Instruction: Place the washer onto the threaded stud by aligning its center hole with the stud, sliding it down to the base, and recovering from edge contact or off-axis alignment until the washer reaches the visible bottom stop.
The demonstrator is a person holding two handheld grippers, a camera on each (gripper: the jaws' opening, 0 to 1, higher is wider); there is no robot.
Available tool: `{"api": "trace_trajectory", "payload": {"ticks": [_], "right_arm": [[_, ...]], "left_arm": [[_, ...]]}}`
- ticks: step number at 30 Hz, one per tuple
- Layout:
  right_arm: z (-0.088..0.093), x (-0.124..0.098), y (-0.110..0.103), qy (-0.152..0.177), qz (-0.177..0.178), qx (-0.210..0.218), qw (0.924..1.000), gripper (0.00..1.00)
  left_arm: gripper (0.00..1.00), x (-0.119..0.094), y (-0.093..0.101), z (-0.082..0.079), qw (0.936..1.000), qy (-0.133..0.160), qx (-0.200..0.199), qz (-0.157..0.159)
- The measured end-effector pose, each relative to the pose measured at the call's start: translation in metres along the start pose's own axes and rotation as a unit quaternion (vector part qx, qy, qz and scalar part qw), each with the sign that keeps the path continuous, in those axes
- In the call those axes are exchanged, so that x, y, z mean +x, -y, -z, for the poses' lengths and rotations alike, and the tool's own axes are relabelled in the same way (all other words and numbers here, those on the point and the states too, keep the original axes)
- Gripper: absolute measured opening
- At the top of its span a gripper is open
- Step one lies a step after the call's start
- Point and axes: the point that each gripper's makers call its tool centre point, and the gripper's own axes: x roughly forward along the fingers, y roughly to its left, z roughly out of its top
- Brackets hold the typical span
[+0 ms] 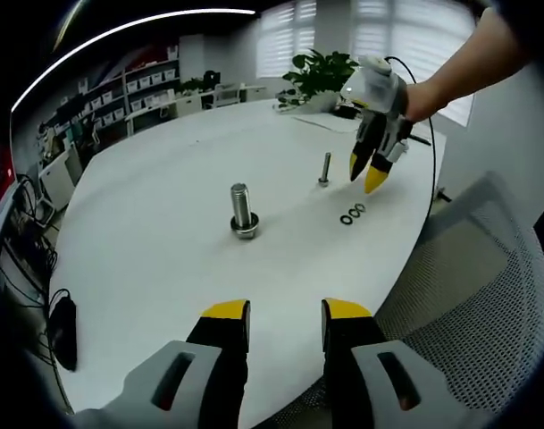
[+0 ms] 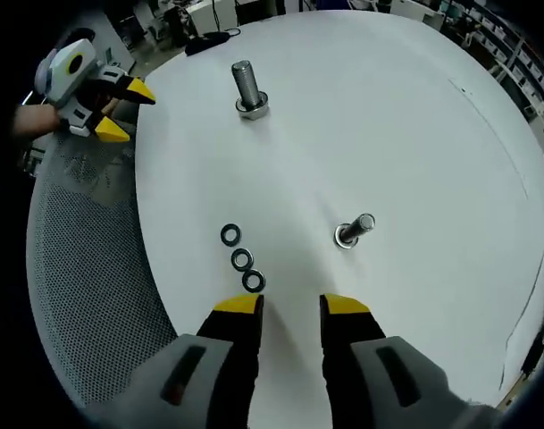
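Note:
Three dark washers (image 2: 242, 259) lie in a short row on the white table (image 2: 414, 134), just ahead of my right gripper (image 2: 291, 306), which is open and holds nothing. A small threaded stud (image 2: 354, 231) stands to the right of them, with a washer-like base. Further off stands a large bolt (image 2: 249, 89) with a collar at its foot. In the left gripper view the large bolt (image 1: 243, 210) is at centre, with the small stud (image 1: 325, 168) and the washers (image 1: 352, 214) beyond it. The right gripper (image 1: 368, 174) hovers over them. My left gripper (image 1: 285, 313) is open and empty at the near table edge.
A grey mesh chair (image 1: 468, 295) stands against the table's curved edge. A black device (image 1: 64, 331) with a cable lies at the table's left side. A plant (image 1: 321, 71) and shelves stand beyond the far end. A person's hand holds the left gripper (image 2: 127, 113).

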Motion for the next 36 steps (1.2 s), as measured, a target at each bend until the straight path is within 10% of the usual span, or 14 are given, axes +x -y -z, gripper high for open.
{"api": "trace_trajectory", "payload": {"ticks": [14,36], "right_arm": [[0.001,0.010,-0.030,-0.019,-0.005,0.026,0.9995,0.27],[0.002,0.020,-0.022,-0.038,0.031,0.043,0.9978,0.23]], "left_arm": [[0.30,-0.001,0.002,-0.001,1.0000,0.003,-0.001,0.007],[0.31,-0.001,0.009,-0.005,0.9996,0.015,-0.001,0.026]]}}
